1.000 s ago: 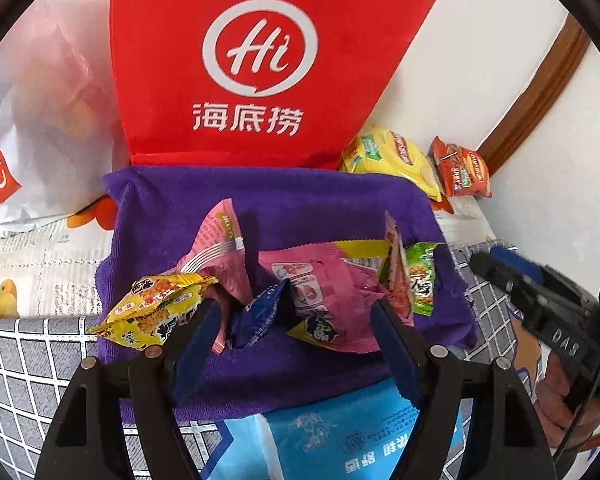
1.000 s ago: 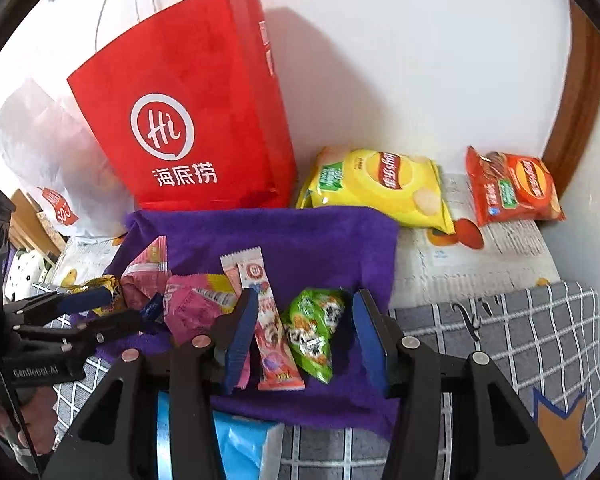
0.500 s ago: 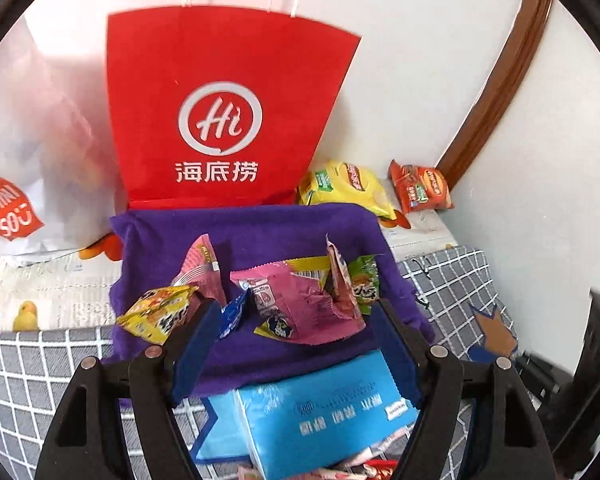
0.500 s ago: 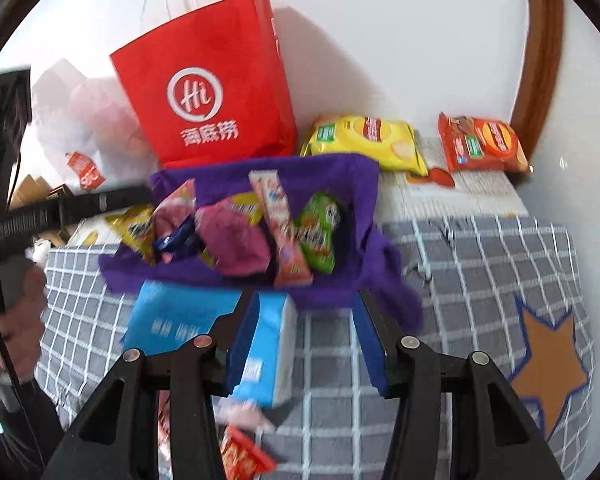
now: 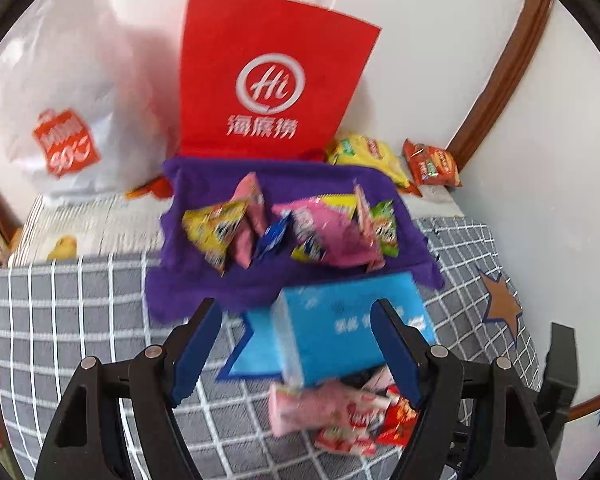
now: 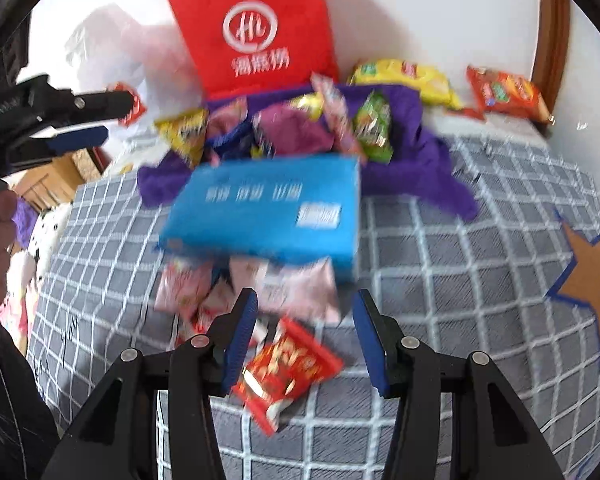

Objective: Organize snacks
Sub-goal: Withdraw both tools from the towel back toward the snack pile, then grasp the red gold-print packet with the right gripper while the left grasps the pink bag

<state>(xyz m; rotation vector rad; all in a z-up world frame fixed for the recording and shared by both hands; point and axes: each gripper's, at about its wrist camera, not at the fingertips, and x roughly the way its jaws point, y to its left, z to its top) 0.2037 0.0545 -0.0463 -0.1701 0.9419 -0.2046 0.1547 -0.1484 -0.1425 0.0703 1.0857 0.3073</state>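
Several small snack packets [image 5: 300, 228] lie on a purple towel [image 5: 220, 288], also in the right wrist view [image 6: 420, 168]. A blue box [image 5: 352, 328] [image 6: 268, 212] lies in front of it on pink packets [image 5: 324, 408] [image 6: 292, 288] and a red packet [image 6: 288, 368]. My left gripper [image 5: 300, 344] is open and empty, just short of the blue box. My right gripper [image 6: 304, 332] is open and empty above the red packet. The left gripper also shows at the left of the right wrist view [image 6: 80, 120].
A red paper bag [image 5: 272, 76] and a white plastic bag [image 5: 68, 92] stand against the wall. Yellow [image 5: 364, 152] and red [image 5: 432, 162] chip bags lie at the back right. The grey checked cover [image 6: 480, 280] has an orange star [image 6: 592, 276].
Both grippers have pulled back and up from the purple towel. The blue box and the pink and red packets in front of it have come into view. Both stay open.
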